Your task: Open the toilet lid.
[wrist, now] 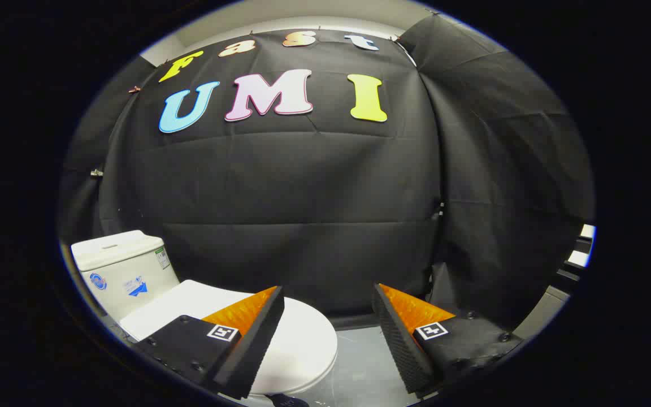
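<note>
While toilet lid [297, 339] lies closed, tongs [328, 297] hover above, spread wide, empty.

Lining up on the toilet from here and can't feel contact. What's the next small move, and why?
Probably swing down and left toward the front rim of the closed lid. The gripper is open, holding nothing, and the lid lies flat beneath and beyond one finger, with bare floor between the fingers.

White toilet lid [297, 345] lies shut, flat, below the left finger of the spread gripper [328, 297].
</note>
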Demonstrator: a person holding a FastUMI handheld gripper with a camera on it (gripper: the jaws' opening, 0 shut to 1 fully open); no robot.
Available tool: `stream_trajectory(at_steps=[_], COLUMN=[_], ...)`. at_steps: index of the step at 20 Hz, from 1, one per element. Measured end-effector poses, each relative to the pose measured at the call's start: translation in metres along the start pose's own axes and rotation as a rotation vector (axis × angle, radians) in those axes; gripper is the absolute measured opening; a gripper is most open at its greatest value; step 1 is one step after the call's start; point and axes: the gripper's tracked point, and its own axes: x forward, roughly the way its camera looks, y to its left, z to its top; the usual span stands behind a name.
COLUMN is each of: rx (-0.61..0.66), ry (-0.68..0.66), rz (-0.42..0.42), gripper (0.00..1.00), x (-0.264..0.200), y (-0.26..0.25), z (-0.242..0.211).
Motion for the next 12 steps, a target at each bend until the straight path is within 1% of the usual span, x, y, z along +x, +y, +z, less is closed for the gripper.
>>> stream_trajectory(at_steps=[12], rx=[0.003], ry=[-0.007], rz=[-0.003], gripper=[0.98], x=[-0.0007], y=[-0.0002], z=[0.0021])
